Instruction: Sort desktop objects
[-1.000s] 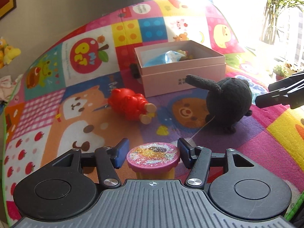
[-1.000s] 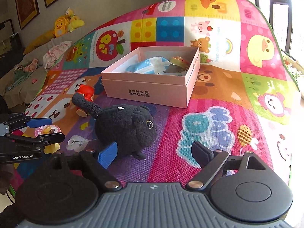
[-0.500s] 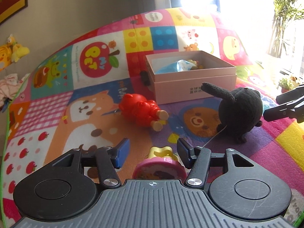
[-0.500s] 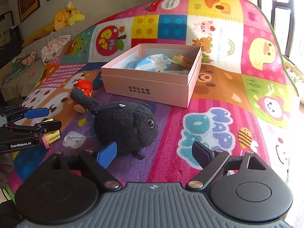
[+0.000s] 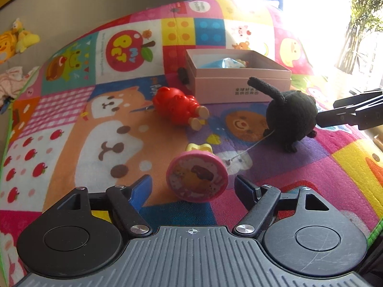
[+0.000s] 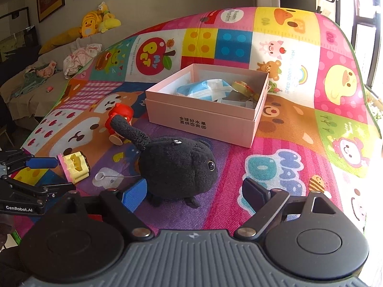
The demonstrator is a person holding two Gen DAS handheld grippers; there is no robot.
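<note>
My left gripper [image 5: 193,186] has just been opening; its jaws stand apart, and the pink stamp toy [image 5: 196,176] lies tipped on the mat [image 5: 71,129] just ahead between the fingertips, touching neither. My right gripper [image 6: 194,191] is wide apart, the black plush [image 6: 177,165] just ahead, beside its left finger.

Fuzzy matt black plush cat [image 6: 177,165]; glossy red plastic bear [image 5: 178,106]; smooth matt pink cardboard box [image 6: 203,119]; woven play mat [image 6: 275,167].
</note>
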